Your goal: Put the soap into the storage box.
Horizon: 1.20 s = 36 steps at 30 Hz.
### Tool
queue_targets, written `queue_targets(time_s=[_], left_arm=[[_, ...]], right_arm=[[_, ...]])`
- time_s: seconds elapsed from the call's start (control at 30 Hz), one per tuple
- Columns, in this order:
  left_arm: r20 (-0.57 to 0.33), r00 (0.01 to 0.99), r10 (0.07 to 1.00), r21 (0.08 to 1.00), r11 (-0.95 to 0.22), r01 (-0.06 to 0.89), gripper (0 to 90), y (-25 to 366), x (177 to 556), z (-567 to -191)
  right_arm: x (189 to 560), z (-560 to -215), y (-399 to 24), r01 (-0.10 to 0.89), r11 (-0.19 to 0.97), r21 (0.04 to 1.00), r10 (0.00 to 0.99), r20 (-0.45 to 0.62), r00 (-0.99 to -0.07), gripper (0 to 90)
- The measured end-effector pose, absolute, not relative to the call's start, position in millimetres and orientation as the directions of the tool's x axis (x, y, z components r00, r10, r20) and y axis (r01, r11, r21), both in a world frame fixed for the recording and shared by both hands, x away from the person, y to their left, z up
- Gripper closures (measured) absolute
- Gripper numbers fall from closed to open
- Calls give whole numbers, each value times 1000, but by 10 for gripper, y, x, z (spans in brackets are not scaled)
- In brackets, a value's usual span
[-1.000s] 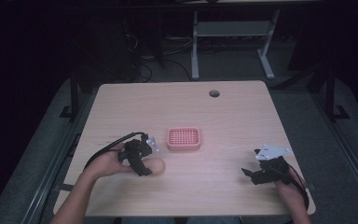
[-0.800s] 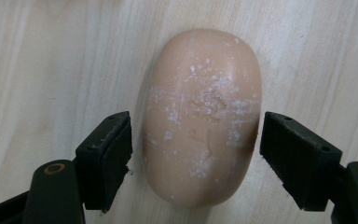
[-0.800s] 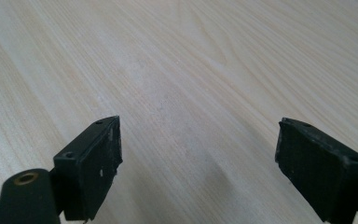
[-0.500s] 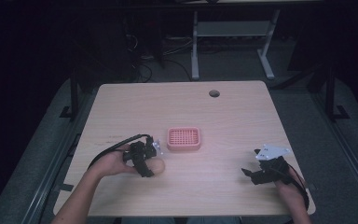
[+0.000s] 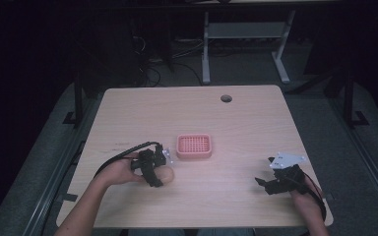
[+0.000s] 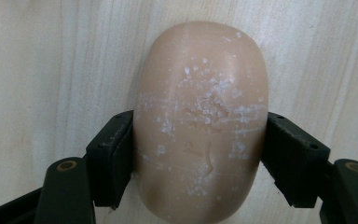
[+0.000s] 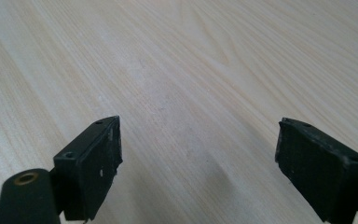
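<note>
The left gripper (image 6: 199,154) clamps a tan soap (image 6: 200,121) on the table (image 5: 226,118), while the right gripper (image 7: 199,158) gapes over bare wood.

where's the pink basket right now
In the high view the pink basket sits on the table near its middle, just right of and beyond the left gripper and the soap bar.

A peach-coloured oval soap bar (image 6: 200,126), smooth and speckled with white scuffs, is seen lying flat on the desk (image 5: 216,118) near the left front. A pink slotted soap dish (image 5: 194,146) is set just beyond it, upright and empty.
</note>
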<state>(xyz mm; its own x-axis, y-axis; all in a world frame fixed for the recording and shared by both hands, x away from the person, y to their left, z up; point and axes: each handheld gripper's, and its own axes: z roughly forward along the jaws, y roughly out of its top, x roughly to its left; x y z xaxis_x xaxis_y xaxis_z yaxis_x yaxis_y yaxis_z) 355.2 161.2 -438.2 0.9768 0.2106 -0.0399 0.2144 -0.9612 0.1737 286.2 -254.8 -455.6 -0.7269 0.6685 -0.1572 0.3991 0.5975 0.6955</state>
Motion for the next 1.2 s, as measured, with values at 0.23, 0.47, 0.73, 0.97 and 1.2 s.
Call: queue_targets(time_s=[0.23, 0.47, 0.73, 0.97, 1.2], left_arm=[[-38, 979, 200, 176, -963, 203, 307, 1616, 3552, -4380], [-27, 984, 178, 178, -967, 180, 315, 1614, 3533, -4380], [-18, 984, 175, 173, -969, 175, 318, 1609, 3522, -4376], [-15, 985, 172, 163, -971, 173, 319, 1602, 3494, -4372], [-20, 985, 172, 161, -972, 173, 319, 1602, 3490, -4370]], right_arm=[[2870, -4561, -2558, 398, 595, 698, 668, -154, -728, 140], [2869, -4563, -2549, 395, 597, 698, 666, -155, -730, 140], [2881, -4576, -2574, 400, 589, 703, 668, -144, -730, 140], [2860, -4547, -2557, 391, 581, 714, 666, -141, -732, 140], [2857, -4534, -2552, 383, 584, 715, 662, -146, -736, 140]])
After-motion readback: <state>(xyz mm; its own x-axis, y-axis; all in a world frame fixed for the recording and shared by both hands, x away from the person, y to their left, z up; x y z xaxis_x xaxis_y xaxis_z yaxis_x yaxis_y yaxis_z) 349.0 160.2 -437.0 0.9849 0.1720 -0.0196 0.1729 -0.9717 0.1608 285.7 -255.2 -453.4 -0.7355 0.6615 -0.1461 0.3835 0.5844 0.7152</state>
